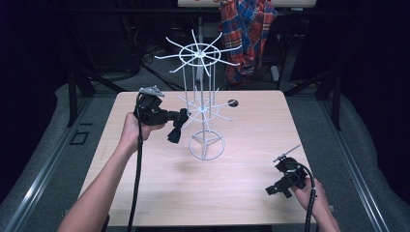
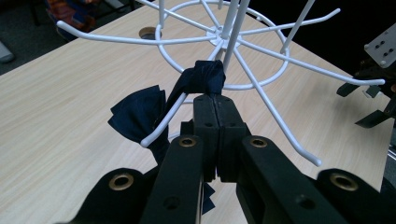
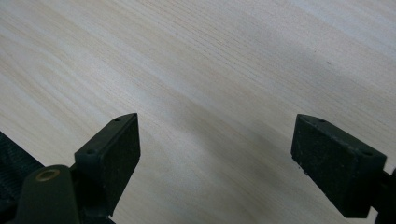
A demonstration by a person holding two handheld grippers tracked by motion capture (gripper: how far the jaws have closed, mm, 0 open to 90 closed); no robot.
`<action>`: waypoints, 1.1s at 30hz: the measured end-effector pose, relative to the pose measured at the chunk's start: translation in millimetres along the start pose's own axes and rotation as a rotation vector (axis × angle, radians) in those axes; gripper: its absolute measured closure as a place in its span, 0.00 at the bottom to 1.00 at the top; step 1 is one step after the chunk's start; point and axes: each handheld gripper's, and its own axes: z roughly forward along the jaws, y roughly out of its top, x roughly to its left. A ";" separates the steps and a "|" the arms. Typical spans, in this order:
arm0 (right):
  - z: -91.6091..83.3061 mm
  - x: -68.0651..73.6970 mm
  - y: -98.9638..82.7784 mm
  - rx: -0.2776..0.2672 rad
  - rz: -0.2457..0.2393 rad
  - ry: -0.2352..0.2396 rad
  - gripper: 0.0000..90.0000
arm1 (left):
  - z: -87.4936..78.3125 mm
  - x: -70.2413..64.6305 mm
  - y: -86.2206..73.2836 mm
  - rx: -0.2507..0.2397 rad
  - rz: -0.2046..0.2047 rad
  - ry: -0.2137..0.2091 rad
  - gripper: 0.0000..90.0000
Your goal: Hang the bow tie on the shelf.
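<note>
A white wire rack (image 1: 202,104) with two tiers of spoke-like hooks is seen standing on its ring base near the middle of a light wooden table (image 1: 241,183). At the rack's lower tier, the left tool (image 1: 183,117) is held level in the person's left hand (image 1: 135,126), with its jaws pressed together on a dark blue cloth (image 1: 175,131). In the left gripper view, the left tool (image 2: 215,105) is shown clenched on the knotted top of the cloth (image 2: 187,88), which is bunched against the rack's central posts (image 2: 233,28) just above the inner ring of the lower tier. One white hook (image 2: 161,123) is seen crossing in front of the cloth, whose loose end hangs down to the left of the jaws, clear of the table.

The right tool (image 1: 278,189) is held low over the table's near right corner by the right hand (image 1: 305,192), well apart from the rack. In the right gripper view, the right tool (image 3: 217,154) is shown released, its two black pads (image 3: 112,149) spread wide with bare wood grain between them and nothing held.

A small dark round hole (image 1: 233,102) is visible in the table behind the rack. A red and blue plaid garment (image 1: 246,34) is seen hanging beyond the far edge of the table, against a dark background.
</note>
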 end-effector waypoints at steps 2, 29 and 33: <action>-0.1 -0.1 0.0 0.000 0.000 -0.001 0.17 | 1.5 -0.2 0.3 0.004 0.003 -0.002 1.00; 0.3 -0.3 0.2 0.001 -0.002 0.006 0.17 | 10.7 8.7 -6.8 0.011 -0.030 0.019 0.99; 0.5 0.1 -0.1 -0.005 0.005 0.001 0.17 | 11.0 9.2 -6.9 0.009 -0.032 0.025 0.99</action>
